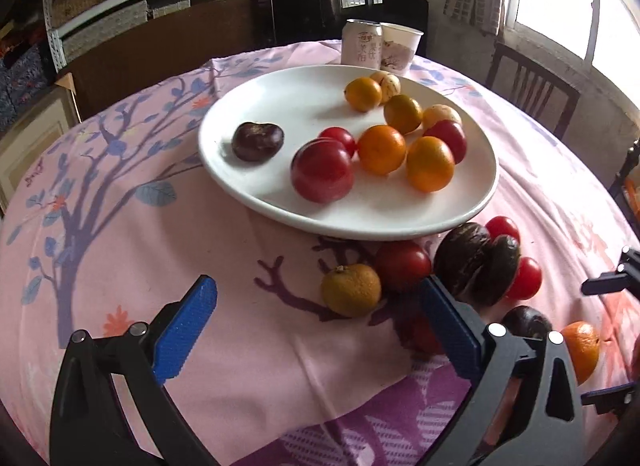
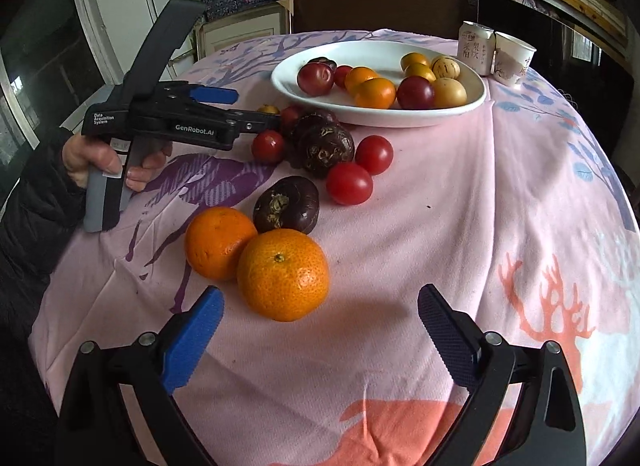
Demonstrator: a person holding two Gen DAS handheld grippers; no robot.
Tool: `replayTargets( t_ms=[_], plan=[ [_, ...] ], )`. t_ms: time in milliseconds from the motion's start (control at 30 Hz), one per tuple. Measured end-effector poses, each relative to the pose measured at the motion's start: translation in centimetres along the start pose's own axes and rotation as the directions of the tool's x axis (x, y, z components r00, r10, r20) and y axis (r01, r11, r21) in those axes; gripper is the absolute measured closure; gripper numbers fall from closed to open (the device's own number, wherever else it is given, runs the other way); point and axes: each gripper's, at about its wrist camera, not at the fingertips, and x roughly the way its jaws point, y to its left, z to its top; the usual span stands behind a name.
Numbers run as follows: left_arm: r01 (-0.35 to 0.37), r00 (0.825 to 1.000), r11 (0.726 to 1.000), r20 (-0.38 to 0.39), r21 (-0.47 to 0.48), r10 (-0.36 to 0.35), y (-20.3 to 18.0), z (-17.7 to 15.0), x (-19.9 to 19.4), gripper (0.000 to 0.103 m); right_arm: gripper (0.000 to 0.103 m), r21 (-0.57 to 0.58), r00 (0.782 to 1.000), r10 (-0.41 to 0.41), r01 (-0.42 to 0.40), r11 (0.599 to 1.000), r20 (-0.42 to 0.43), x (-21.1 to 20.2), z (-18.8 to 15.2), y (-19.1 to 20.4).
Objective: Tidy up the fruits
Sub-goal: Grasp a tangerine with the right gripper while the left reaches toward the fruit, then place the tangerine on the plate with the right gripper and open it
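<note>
Both tools are spread wide and hold nothing. Just ahead of the right tool [image 2: 320,322] lie two oranges [image 2: 283,274], seen whole only in its view. Ahead of the left tool [image 1: 318,308], the plate [image 1: 304,209] carries fruits.

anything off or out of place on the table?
No spills or damage. Loose fruit lies on the tablecloth short of the white plate: two oranges, dark brown fruits, red tomatoes. The cloth is wrinkled. Left gripper and right gripper are open, empty.
</note>
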Motion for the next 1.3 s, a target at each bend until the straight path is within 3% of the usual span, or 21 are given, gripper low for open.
replayTargets(
  t_ms=[33,100,133,233,333,367,400,467,633,667,767,900,1033,1067,1100,1300],
  plan=[
    [0.026,1.000,1.000,0.000,-0.005,-0.026,-0.1,0.0,0.2,0.008,0.027,-0.002,1.000,0.007,-0.007,1.000,-0.001,0.3,0.0,0.1],
    [0.145,0.989,0.989,0.007,0.000,-0.145,-0.4,0.0,-0.2,0.049,0.052,-0.001,0.999,0.039,-0.039,0.999,-0.002,0.6,0.1,0.4],
    [0.162,0.987,0.987,0.011,0.010,-0.163,-0.7,-0.2,-0.3,0.049,0.057,-0.012,0.998,0.064,-0.064,0.998,-0.001,0.5,0.1,0.7],
    [0.150,0.988,0.988,0.025,0.037,-0.151,-1.1,-0.4,-0.5,0.051,0.058,-0.038,1.000,0.015,-0.016,0.999,-0.002,0.3,0.1,1.8],
    [0.152,0.988,0.987,0.023,0.056,-0.153,-0.7,-0.7,-1.1,0.064,0.058,-0.011,1.000,0.021,-0.021,1.000,0.000,-0.3,-0.2,1.7],
    [0.160,0.987,0.986,0.012,0.055,-0.161,-0.4,-0.9,-1.3,0.081,0.058,-0.006,1.000,0.019,-0.019,1.000,0.009,-0.7,-0.3,1.6],
    [0.145,0.989,0.988,-0.001,0.047,-0.146,-0.1,-0.9,-1.4,0.090,0.058,-0.002,1.000,0.003,-0.003,1.000,0.020,-1.1,-0.4,1.4],
    [0.118,0.993,0.992,0.019,0.043,-0.119,0.6,-0.9,-1.9,0.090,0.058,0.008,0.999,-0.034,0.034,0.999,0.041,-2.0,-0.2,0.9],
    [0.149,0.988,0.989,0.037,0.012,-0.150,1.0,-0.8,-1.9,0.091,0.058,0.057,0.992,-0.087,0.082,0.995,0.086,-3.4,0.8,-0.9],
    [0.144,0.989,0.989,0.044,0.016,-0.145,1.0,-0.7,-1.9,0.088,0.058,0.065,0.992,-0.089,0.083,0.994,0.092,-3.5,0.8,-1.1],
    [0.116,0.992,0.993,0.038,0.021,-0.116,1.0,-0.8,-1.5,0.063,0.057,0.071,0.993,-0.074,0.068,0.995,0.092,-3.5,0.5,-1.2],
    [0.129,0.991,0.991,0.017,0.031,-0.130,0.7,-0.8,-0.9,0.058,0.057,0.070,0.996,-0.047,0.041,0.997,0.080,-3.2,-0.2,-0.8],
    [0.133,0.991,0.990,-0.007,0.050,-0.132,0.0,-0.6,-0.2,0.059,0.057,0.087,0.997,-0.043,0.037,0.996,0.071,-2.7,-0.3,-0.9],
    [0.138,0.990,0.989,-0.004,0.054,-0.138,-0.1,-0.5,-0.2,0.072,0.057,0.091,0.997,-0.041,0.034,0.995,0.069,-2.6,-0.3,-1.0],
    [0.160,0.987,0.985,-0.009,0.062,-0.159,-0.2,-0.5,-0.1,0.078,0.057,0.095,0.997,-0.038,0.032,0.995,0.067,-2.5,-0.3,-1.0],
    [0.163,0.986,0.984,0.008,0.072,-0.164,-0.4,-0.3,-0.4,0.079,0.057,0.091,0.997,-0.029,0.022,0.996,0.073,-2.4,-0.2,-0.5]
  ],
)
